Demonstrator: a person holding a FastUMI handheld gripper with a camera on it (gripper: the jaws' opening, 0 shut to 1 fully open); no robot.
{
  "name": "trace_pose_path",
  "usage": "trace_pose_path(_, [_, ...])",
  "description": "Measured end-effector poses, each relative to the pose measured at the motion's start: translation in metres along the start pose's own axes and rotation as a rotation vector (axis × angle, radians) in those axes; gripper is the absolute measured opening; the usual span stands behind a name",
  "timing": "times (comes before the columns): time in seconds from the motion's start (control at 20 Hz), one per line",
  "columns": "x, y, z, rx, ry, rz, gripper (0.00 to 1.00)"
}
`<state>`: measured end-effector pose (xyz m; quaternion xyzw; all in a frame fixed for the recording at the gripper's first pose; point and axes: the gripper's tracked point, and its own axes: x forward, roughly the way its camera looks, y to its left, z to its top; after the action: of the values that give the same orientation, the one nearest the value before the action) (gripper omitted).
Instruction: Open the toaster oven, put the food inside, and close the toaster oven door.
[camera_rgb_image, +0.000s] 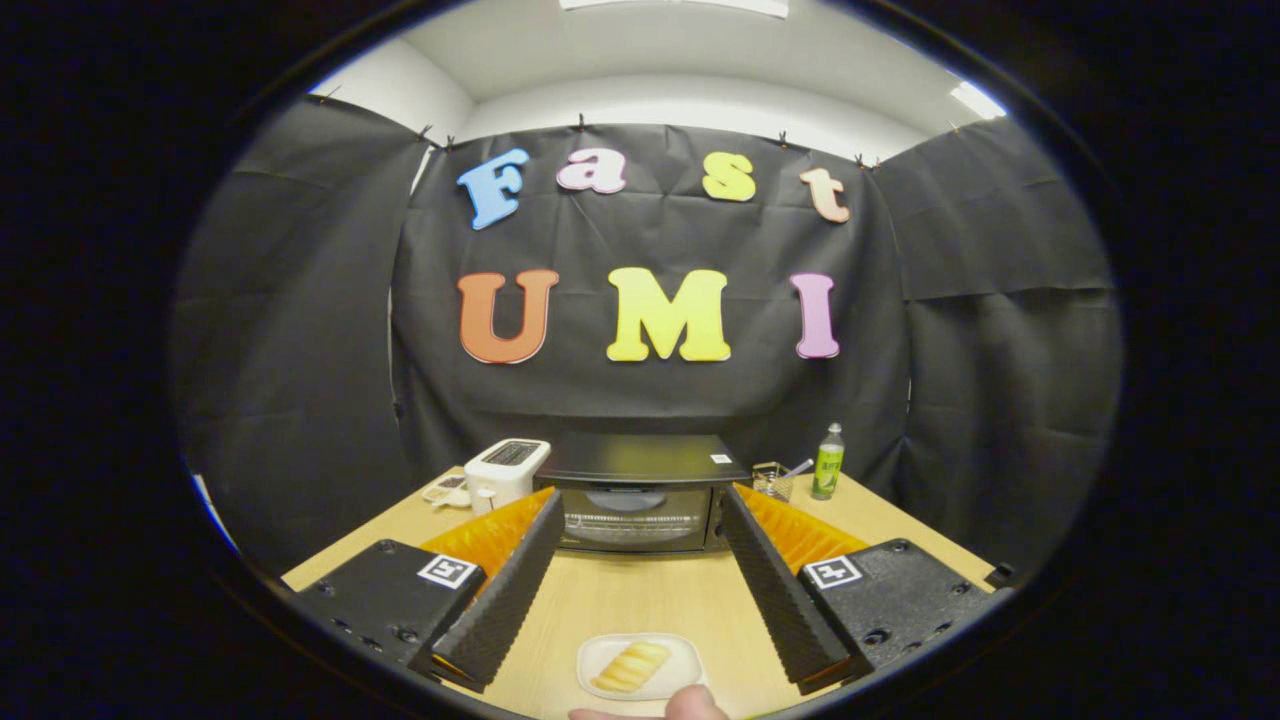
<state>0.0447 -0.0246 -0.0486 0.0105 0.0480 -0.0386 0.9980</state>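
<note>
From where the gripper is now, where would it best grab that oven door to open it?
Probably the handle bar along the top edge of the toaster oven door, approached straight from the front. The door is shut and faces the open gripper, and the bar is its one protruding part. A judgement only.

You held the gripper (640, 510) above a table (640, 600) with its two fingers spread wide apart, gripping nothing. Between the fingers, close to you, a plate (600, 655) lay on the table with the food (630, 667) on it. A fingertip (695, 704) touched the plate's near edge. Beyond the fingers, at the table's far side, the toaster oven (640, 495) stood against the booth's wall, its door shut. Just left of the oven stood a toaster (507, 472), with a small dish (445, 490) to its left. Right of the oven sat a small basket (770, 480), and right of that a bottle (828, 462) stood upright.
</note>
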Motion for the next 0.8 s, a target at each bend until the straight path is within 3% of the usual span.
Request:
trace_pose_path(0.3, [0.052,-0.011,-0.009,0.017,0.009,-0.021,1.00])
trace_pose_path(0.8, [0.198,-0.005,-0.023,0.070,0.090,0.026,1.00])
